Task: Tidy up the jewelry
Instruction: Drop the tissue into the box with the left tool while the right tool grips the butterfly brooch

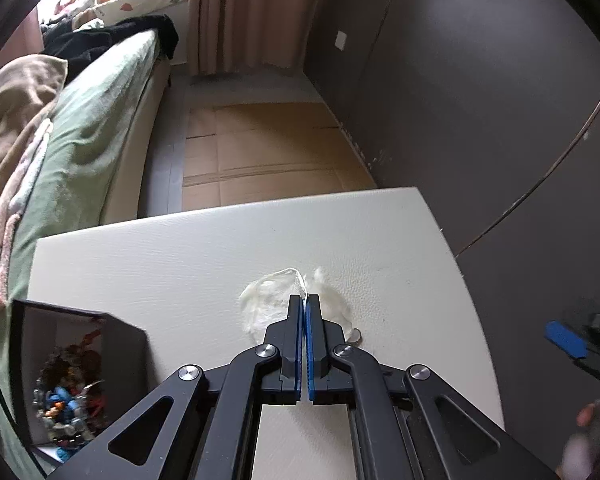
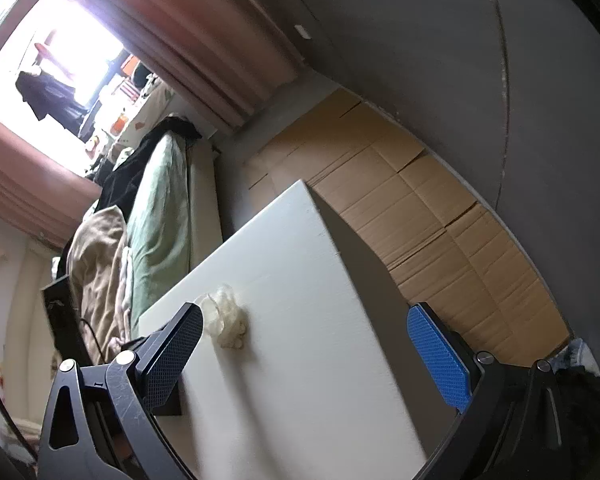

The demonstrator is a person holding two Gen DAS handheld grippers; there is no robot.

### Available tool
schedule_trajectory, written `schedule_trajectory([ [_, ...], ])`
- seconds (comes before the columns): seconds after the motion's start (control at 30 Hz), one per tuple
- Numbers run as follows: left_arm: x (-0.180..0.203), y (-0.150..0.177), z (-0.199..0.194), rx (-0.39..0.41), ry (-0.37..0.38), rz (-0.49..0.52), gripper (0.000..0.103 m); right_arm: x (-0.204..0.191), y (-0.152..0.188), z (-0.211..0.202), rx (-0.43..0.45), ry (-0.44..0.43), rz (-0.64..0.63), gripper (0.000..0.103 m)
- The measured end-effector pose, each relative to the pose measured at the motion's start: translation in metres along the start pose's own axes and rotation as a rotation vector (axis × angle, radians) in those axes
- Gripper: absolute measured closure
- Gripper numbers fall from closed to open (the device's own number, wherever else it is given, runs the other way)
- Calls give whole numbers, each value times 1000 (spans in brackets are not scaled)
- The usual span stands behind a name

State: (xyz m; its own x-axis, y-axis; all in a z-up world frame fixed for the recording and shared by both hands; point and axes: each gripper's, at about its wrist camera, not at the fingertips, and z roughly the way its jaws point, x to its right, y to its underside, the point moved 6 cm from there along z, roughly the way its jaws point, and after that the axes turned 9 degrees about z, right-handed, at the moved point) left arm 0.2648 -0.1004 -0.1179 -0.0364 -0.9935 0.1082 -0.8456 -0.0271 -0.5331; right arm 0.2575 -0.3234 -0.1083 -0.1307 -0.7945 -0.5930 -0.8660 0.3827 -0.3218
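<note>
Step in hand: pick-up of a clear plastic bag (image 1: pixel 278 300) lying crumpled on the white bench (image 1: pixel 180 272), near its right-hand side in the left wrist view. The left hand-held gripper (image 1: pixel 304 304) has its blue pads (image 1: pixel 310 344) pressed together, and a thin fold of the bag's film rises between the tips — pinched, by all appearances, though the film is so clear that the hold cannot be fully confirmed. What the bag contains is not legible; a small round metallic piece (image 1: pixel 356 336) lies just beside it on the bench, possibly a ring.

The right hand-held gripper (image 2: pixel 304 344) stands spread wide, nothing between its pads, hovering at the bench's near edge and well apart from the bag (image 2: pixel 228 320).

A dark box (image 1: pixel 80 360) stands at the bench's left corner, open toward the camera, with a tangle of coloured beads and trinkets (image 1: pixel 68 404) inside — the likely store for the jewelry.

Judgement on the next move: lift the bag gently to test the pinch; thin film slips easily. If it holds, the right hand-held gripper would need to take the opposite edge so the bag can be opened or emptied. The loose piece beside the bag risks being dragged or knocked off the bench.
</note>
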Motion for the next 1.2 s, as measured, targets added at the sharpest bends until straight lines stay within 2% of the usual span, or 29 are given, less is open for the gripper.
schedule_trajectory([
  [0.33,-16,12,-50,72,65,-21,103,-28,18,23,-42,-8,-49,0],
  [0.5,-38,25,-68,130,93,-77,103,-44,30,38,-64,7,-99,0],
  [0.77,-71,24,-88,169,136,-155,103,-66,56,68,-75,107,-224,3],
  [0.93,-87,23,-97,190,162,-193,103,-77,67,84,-51,175,-322,6],
  [1.2,-108,19,-114,230,152,-212,103,-86,64,99,-9,236,-376,6],
])
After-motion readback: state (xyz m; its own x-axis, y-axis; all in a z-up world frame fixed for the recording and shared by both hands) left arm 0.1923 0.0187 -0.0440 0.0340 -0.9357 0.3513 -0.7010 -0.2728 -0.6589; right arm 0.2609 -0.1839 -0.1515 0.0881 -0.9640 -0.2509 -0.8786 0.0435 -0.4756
